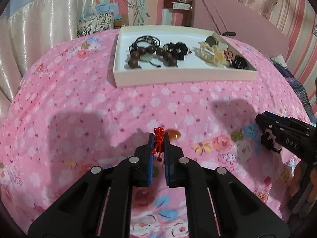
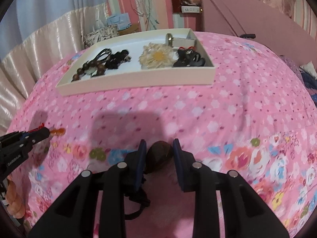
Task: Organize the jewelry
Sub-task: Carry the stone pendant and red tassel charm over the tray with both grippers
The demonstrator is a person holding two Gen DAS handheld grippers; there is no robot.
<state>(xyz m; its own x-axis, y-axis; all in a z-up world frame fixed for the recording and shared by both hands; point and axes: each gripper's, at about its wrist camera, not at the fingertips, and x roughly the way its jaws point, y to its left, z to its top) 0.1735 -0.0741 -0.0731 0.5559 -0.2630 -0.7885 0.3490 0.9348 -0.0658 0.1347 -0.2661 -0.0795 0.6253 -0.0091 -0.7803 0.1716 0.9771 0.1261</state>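
Pink floral bedding [image 1: 83, 103] covers the bed on which everything rests, with pale satin curtains [image 1: 39, 39] and striped pink walls behind. Toward the far side of the bed sits a shallow cream tray [image 1: 186, 75]. Its left part holds a brown wooden bead bracelet [image 1: 150, 56] tangled with black cords and black hair ties [image 1: 178, 49]; its right part holds a cream flower piece [image 2: 156, 56], a metal ring [image 2: 169, 37] and dark items [image 2: 189, 59] in the near right corner.

Nearer the camera, the left tool [image 1: 159, 138] is clenched on a red knotted cord [image 1: 158, 140], from which an amber pendant [image 1: 173, 133] shows just past the right pad, above the bedding. To its right, the right tool [image 2: 159, 152] grasps a dark brown bead [image 2: 159, 156] between its blue pads [image 2: 141, 158], and a black cord [image 2: 138, 198] hangs below it. Both tools are well short of the tray.
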